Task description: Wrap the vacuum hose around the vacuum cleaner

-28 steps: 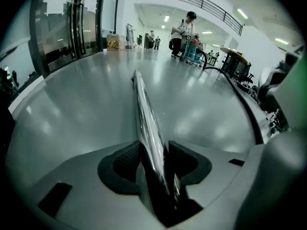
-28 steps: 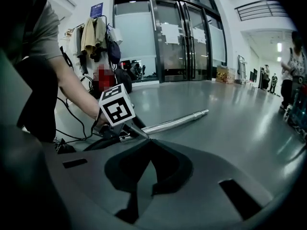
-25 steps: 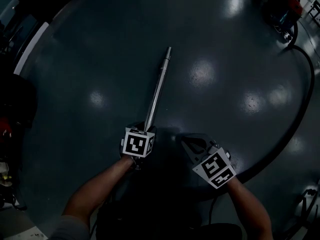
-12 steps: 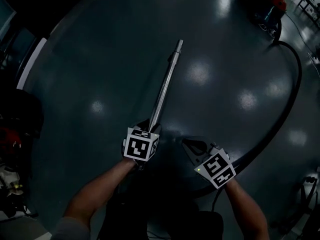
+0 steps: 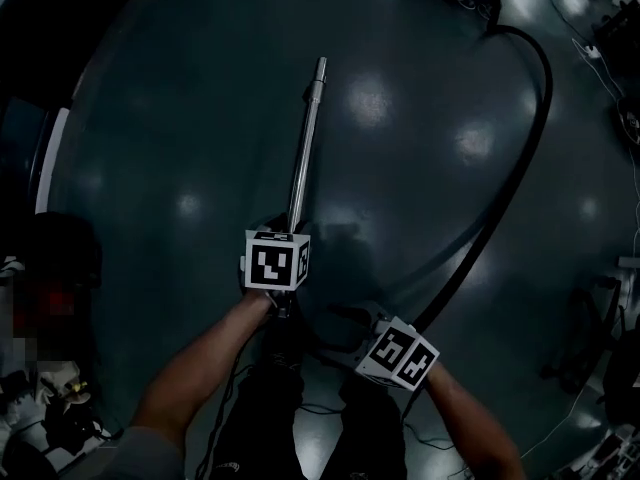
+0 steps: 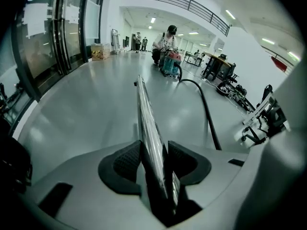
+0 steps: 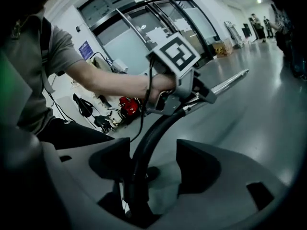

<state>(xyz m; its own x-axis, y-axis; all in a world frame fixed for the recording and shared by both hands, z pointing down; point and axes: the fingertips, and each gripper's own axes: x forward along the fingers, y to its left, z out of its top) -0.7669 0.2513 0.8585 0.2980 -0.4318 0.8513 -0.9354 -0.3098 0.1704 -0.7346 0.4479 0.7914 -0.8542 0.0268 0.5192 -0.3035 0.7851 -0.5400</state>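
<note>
The left gripper is pinching the shiny metal wand. Both dark pads press on its sides, and the wand sticks out far in front, with its tip up off the gray floor. The right gripper has just been opening its jaws, and they are now spread wide. The black vacuum hose runs up between them. It leans by one pad, and there is a clear gap to the other, so nothing squeezes it. In the head view the hose makes a big loop across the floor, going far off to the top of the picture. The vacuum cleaner is well away down the hall, with a person crouched right beside it. I think no wrapping has started, because the hose is all laid out and the machine is far off. Here is what could go wrong. The loose hose could slide out of the open jaws and flop down, since only the wand end is held. The long wand could swing and bump the floor or the person if the left gripper turns fast. Pulling hard on the loop could tug the vacuum cleaner over or kink the hose.
</note>
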